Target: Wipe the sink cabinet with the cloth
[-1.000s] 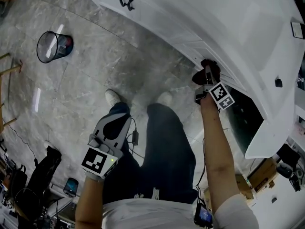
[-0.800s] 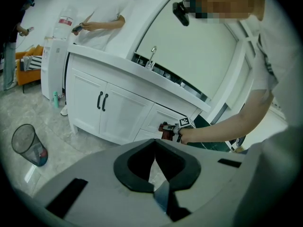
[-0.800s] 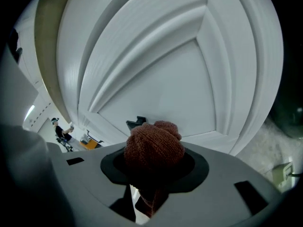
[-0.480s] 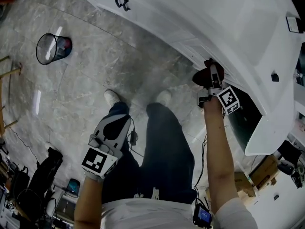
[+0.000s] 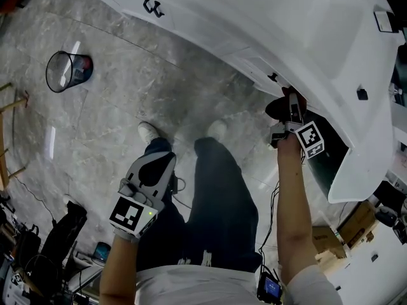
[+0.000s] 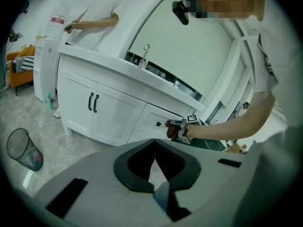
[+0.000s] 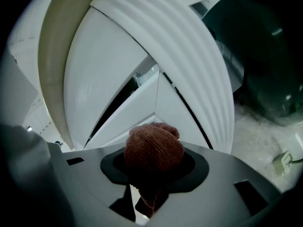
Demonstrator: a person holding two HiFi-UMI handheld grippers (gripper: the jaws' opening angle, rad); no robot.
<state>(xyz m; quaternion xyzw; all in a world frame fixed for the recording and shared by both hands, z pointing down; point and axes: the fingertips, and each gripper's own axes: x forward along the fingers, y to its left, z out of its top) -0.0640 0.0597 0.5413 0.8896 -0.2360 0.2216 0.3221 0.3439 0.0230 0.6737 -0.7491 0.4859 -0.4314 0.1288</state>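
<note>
Brown knitted cloth (image 7: 154, 148) sits at the white sink cabinet (image 5: 305, 37) front, by a drawer edge, with my right arm reaching forward to it. Grey marble floor (image 5: 127, 88) below, bin (image 5: 67, 70) far left. My right hand-held gripper (image 5: 291, 103) clamps the cloth. My left hand-held gripper (image 5: 154, 165) hangs by my thigh, jaws together, empty.

The left gripper (image 5: 152, 170) sits at the lower left of the head view, held low on a bent forearm (image 5: 117, 269), its jaws pressed together with nothing between them. The right arm (image 5: 296, 221) stretches up to right of centre, and the right gripper (image 5: 287, 110) is clamped on a cloth (image 7: 154, 148).
</note>
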